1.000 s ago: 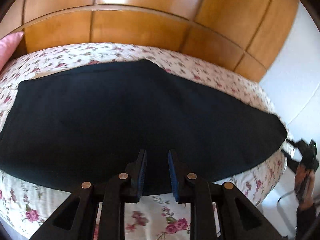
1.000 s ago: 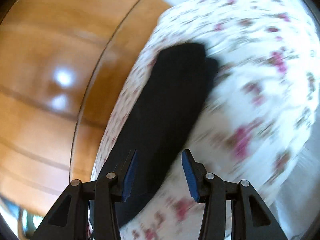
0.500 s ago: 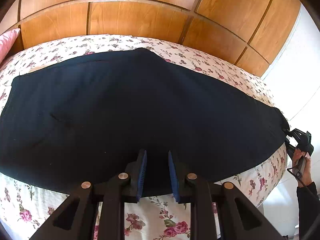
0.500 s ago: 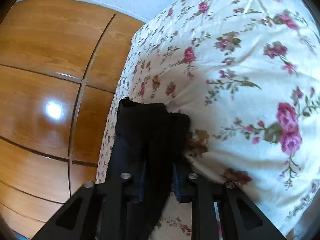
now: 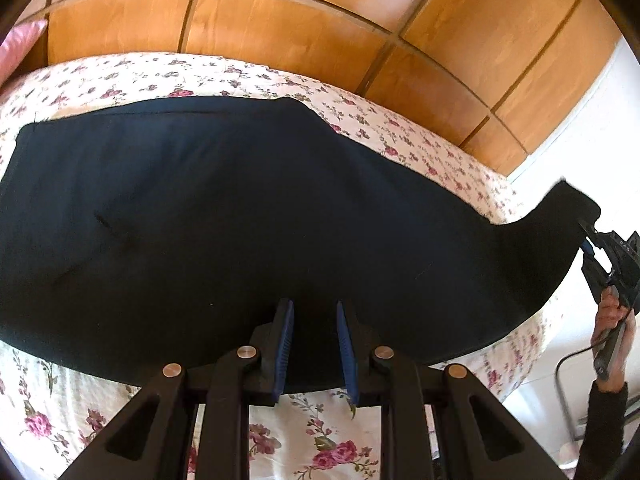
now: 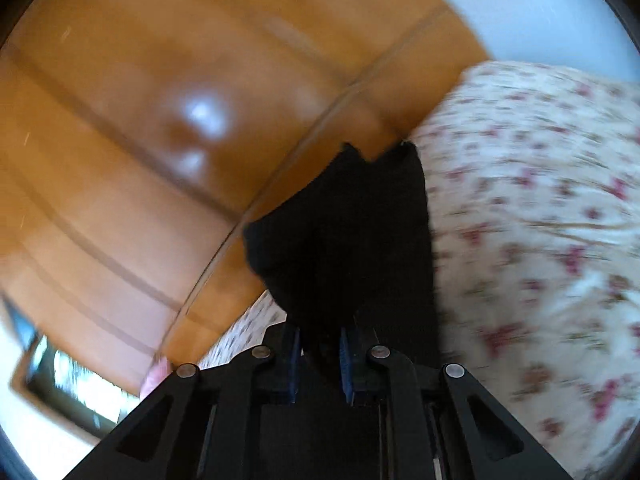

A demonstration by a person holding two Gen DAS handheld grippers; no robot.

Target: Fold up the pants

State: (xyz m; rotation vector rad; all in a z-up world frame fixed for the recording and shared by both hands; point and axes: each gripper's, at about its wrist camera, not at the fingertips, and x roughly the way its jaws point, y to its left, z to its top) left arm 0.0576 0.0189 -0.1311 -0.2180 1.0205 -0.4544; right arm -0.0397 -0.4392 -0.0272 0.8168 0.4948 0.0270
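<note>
Black pants point(image 5: 248, 216) lie spread across a floral bedsheet point(image 5: 328, 440), legs folded together. My left gripper point(image 5: 314, 346) hovers over the near edge of the pants, fingers a little apart with nothing between them. My right gripper point(image 6: 318, 360) is shut on the leg-end of the pants point(image 6: 348, 232) and holds it lifted off the bed. In the left wrist view the right gripper point(image 5: 600, 252) shows at the far right, with the raised leg-end point(image 5: 560, 216) hanging from it.
A wooden panelled headboard wall point(image 5: 320, 28) runs behind the bed. A pink pillow point(image 5: 20, 44) sits at the far left. A white wall point(image 5: 600, 128) is at the right, and a metal frame point(image 5: 568, 400) stands beside the bed.
My right gripper closed on the leg-end of the pants and lifted it off the bed. My left gripper stayed over the near edge.
</note>
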